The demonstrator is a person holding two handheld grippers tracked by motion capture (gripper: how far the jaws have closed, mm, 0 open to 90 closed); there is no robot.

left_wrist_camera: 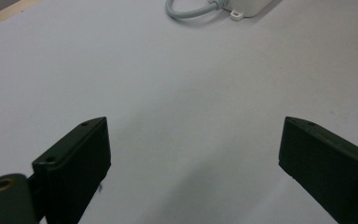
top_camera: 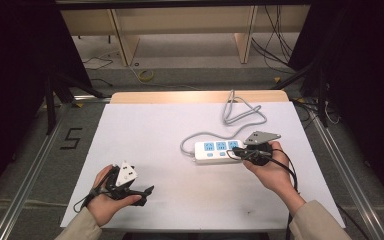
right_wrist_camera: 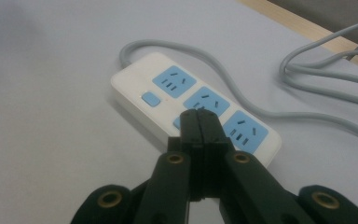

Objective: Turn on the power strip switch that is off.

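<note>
The white power strip (top_camera: 219,150) lies right of centre on the white table (top_camera: 145,135), its grey cord (top_camera: 240,117) looping far. The right gripper (top_camera: 237,152), jaws pressed together, hovers over its right end. The left gripper (top_camera: 147,192), jaws wide apart, rests near-left, well apart.

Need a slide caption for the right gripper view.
Right gripper, jaws shut, poised over a white power strip with three blue sockets and grey cord.

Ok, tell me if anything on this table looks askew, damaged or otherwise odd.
Nothing stands out. The white power strip lies flat on the table, its grey cord looping loosely toward the far edge. No damage or spill shows. The right gripper sits shut just above the strip; the left gripper is open over bare tabletop.
</note>
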